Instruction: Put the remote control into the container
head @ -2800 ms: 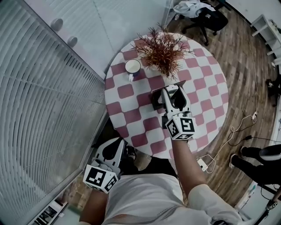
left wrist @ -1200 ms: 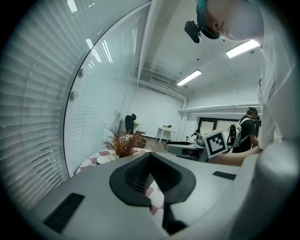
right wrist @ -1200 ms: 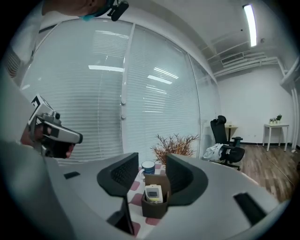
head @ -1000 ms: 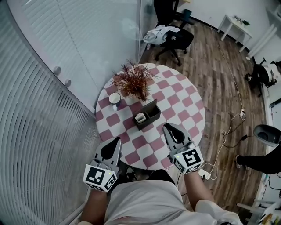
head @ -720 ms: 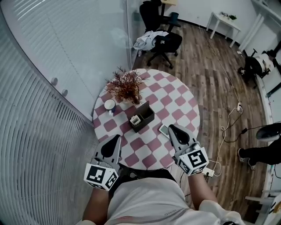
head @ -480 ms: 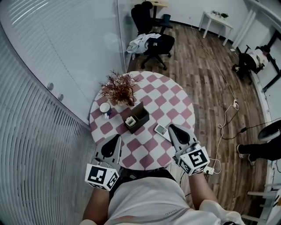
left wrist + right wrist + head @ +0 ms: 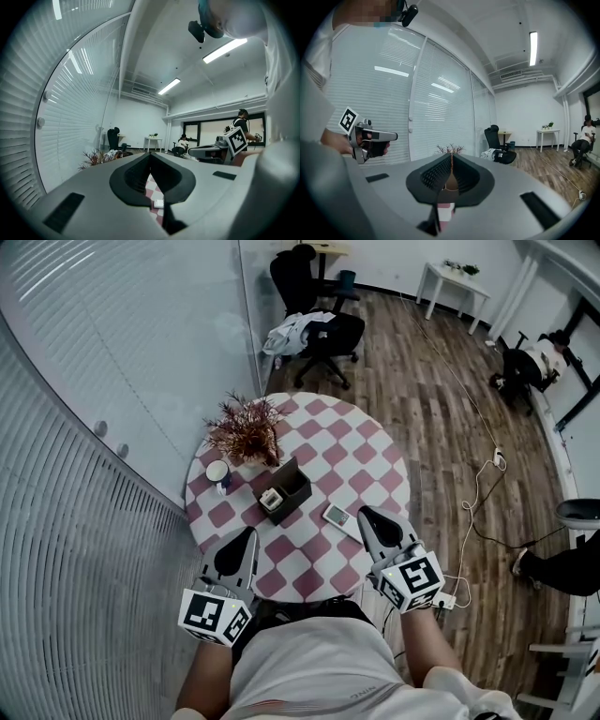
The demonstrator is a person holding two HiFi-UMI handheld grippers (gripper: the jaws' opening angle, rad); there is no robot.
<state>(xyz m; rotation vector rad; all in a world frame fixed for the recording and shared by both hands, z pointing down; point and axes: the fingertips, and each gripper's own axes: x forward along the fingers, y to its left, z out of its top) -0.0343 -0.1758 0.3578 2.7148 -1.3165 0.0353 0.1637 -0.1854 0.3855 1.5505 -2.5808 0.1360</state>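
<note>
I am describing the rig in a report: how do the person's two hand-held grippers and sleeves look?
The left hand-held gripper and the right hand-held gripper look alike: a light grey, wedge-shaped body with black ribbed pads inside the jaws. At the back of each sits a white cube with black square markers. No cables show. The person wears a white short-sleeved shirt.

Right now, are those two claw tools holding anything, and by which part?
Nothing is held. The left gripper and the right gripper both have their jaws together with nothing between them.
</note>
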